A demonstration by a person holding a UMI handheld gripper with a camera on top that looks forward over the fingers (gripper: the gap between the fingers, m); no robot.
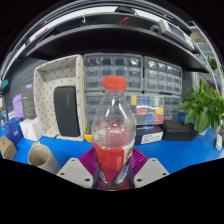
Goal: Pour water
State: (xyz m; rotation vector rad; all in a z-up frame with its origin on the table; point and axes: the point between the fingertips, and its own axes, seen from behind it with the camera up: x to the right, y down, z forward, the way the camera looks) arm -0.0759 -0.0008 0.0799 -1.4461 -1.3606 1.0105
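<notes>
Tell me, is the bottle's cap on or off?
On. The bottle stands upright between the gripper fingers, and its orange cap sits on the neck, so nothing can pour yet.

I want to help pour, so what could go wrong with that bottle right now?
The bottle still wears its orange cap, so tipping it now likely pours nothing. It stands upright between the gripper fingers; a loose squeeze might let it slip. The cup sits off to the side, so water could miss it.
</notes>
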